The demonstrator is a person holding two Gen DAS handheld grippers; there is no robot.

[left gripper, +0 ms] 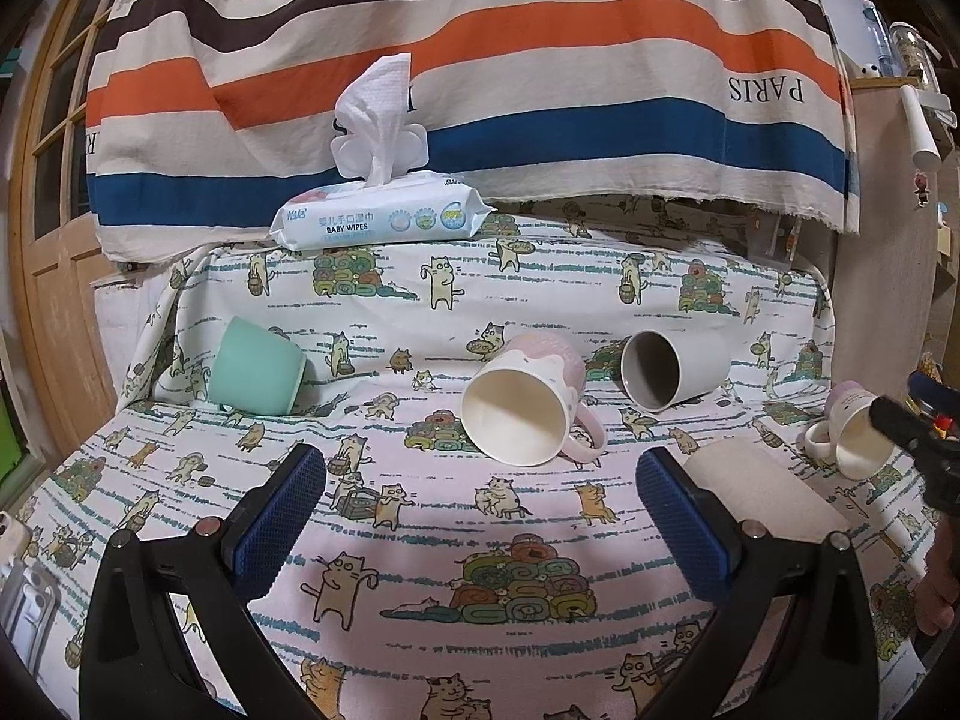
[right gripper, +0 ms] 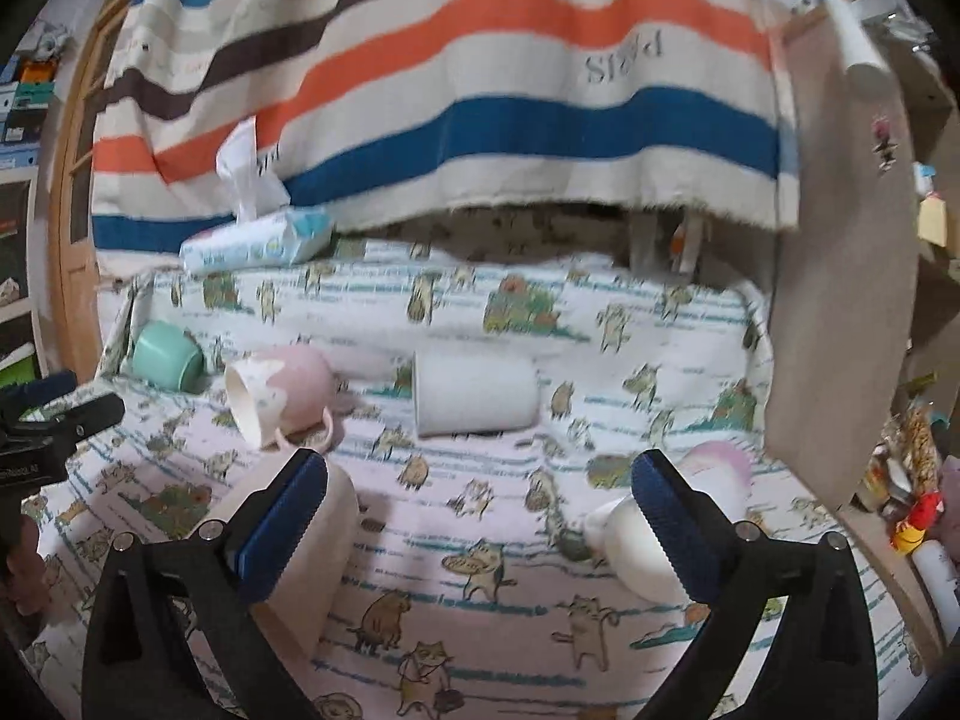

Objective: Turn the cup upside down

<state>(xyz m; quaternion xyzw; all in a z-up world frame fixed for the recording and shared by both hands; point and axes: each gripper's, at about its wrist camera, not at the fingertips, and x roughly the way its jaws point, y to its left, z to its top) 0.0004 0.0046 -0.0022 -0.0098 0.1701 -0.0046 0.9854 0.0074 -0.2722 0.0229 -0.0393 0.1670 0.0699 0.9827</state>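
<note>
Several cups lie on their sides on the cat-print cloth. In the left wrist view a pink mug (left gripper: pixel 522 402) lies ahead of my open, empty left gripper (left gripper: pixel 480 480), mouth toward me. A grey cup (left gripper: pixel 669 369) lies behind it, a mint cup (left gripper: pixel 255 366) at far left, a beige cup (left gripper: pixel 762 486) beside the right finger, and a small pink-white mug (left gripper: pixel 852 426) at far right. In the right wrist view my open, empty right gripper (right gripper: pixel 480 480) has the beige cup (right gripper: pixel 306 546) behind its left finger and the small mug (right gripper: pixel 648 534) behind its right finger.
A baby wipes pack (left gripper: pixel 378 216) sits on the raised back ledge under a striped hanging cloth (left gripper: pixel 480 60). A wooden panel (right gripper: pixel 840 330) stands at the right. The other gripper (right gripper: pixel 54 420) shows at the left edge of the right wrist view.
</note>
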